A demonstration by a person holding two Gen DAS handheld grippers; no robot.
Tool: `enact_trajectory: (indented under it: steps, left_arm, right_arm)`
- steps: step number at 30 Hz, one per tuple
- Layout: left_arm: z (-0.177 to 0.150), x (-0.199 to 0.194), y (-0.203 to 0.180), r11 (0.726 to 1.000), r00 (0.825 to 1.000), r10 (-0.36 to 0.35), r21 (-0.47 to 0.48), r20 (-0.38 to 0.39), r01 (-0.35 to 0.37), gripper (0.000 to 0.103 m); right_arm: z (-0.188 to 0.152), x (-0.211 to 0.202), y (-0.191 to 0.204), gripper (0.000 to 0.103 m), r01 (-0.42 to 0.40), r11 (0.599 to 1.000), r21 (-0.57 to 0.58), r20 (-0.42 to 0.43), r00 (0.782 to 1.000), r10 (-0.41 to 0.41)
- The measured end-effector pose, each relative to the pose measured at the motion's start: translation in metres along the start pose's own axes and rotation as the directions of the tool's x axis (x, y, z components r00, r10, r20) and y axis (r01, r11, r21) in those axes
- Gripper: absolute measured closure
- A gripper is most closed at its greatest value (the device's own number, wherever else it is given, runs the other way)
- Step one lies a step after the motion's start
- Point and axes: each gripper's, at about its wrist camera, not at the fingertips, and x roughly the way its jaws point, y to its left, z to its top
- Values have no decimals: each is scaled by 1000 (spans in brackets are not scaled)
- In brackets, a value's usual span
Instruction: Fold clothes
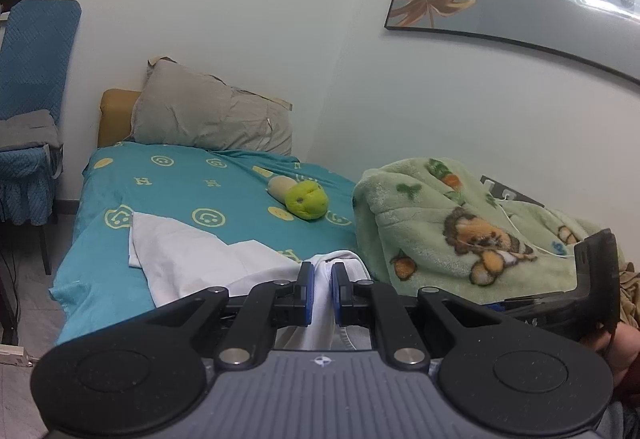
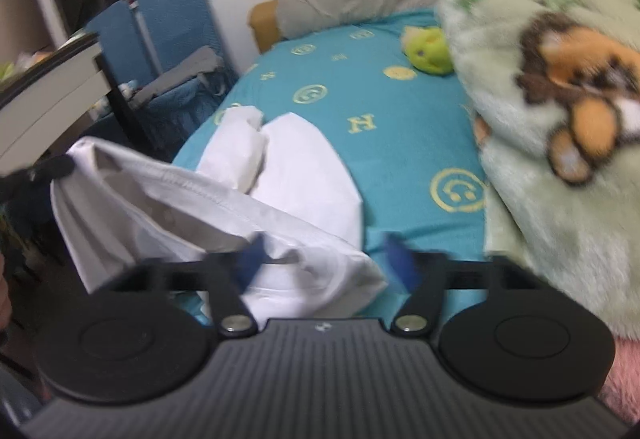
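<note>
The left hand-held gripper [image 1: 319,285] is clamped on a bunched fold of the white garment [image 1: 192,259], its blue pads [image 1: 306,289] pressing the cloth from both sides. The right hand-held gripper [image 2: 324,259] stands wide apart around a white corner [image 2: 320,271], gripping nothing. The rest of the cloth lies on the teal bed sheet [image 2: 400,143]. Beside it sits a green fleece blanket [image 1: 460,223]; farther back are a green plush toy [image 1: 306,201] and a grey pillow [image 1: 208,115] by the wall.
</note>
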Motion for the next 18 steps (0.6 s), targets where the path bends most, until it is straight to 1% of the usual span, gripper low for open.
enact_trajectory:
  steps: [3, 5, 6, 8, 9, 10, 11, 12, 13, 14, 15, 16, 18]
  left_arm:
    - [1, 0, 1, 1000, 1000, 2, 1, 0, -2, 93]
    - [1, 0, 1, 1000, 1000, 1, 4, 0, -1, 93]
    - [1, 0, 1, 1000, 1000, 0, 6, 0, 0, 93]
    - [1, 1, 0, 1000, 1000, -2, 11, -1, 2, 93]
    - [1, 1, 0, 1000, 1000, 2, 12, -4, -2, 93]
    - [1, 2, 1, 1000, 1000, 6, 13, -7, -6, 93]
    - [1, 2, 1, 1000, 1000, 11, 15, -11, -10, 93]
    - [0, 2, 1, 1000, 1000, 15, 16, -14, -15, 93]
    - [1, 3, 2, 1000, 1000, 21, 12, -19, -21, 93]
    - [1, 3, 3, 1000, 999, 27, 8, -23, -27, 93]
    - [0, 3, 5, 999, 999, 34, 4, -26, -34, 93]
    - [0, 4, 6, 999, 999, 38, -2, -29, -38, 93]
    - [0, 4, 8, 999, 998, 46, -12, -32, -46, 93]
  right_arm:
    - [-2, 12, 18, 27, 28, 993, -117, -8, 1000, -29]
    - [-4, 21, 30, 27, 51, 978, -200, -19, 998, -56]
    - [-4, 26, 35, 27, 60, 970, -234, -28, 997, -68]
    - [-6, 42, 40, 28, 64, 963, -263, -74, 994, -86]
    - [-8, 50, 41, 32, 69, 960, -271, -101, 990, -100]
    - [-8, 56, 40, 40, 84, 959, -271, -115, 986, -119]
    - [-7, 58, 38, 41, 105, 960, -258, -113, 984, -138]
    - [-6, 57, 34, 46, 119, 965, -235, -104, 984, -146]
    - [-5, 56, 30, 59, 132, 968, -213, -94, 983, -155]
    - [-3, 54, 26, 66, 145, 971, -190, -85, 983, -164]
    - [-2, 52, 22, 80, 153, 974, -164, -72, 983, -167]
    - [0, 48, 19, 84, 148, 980, -133, -50, 987, -155]
    - [3, 39, 13, 87, 134, 988, -71, -4, 991, -134]
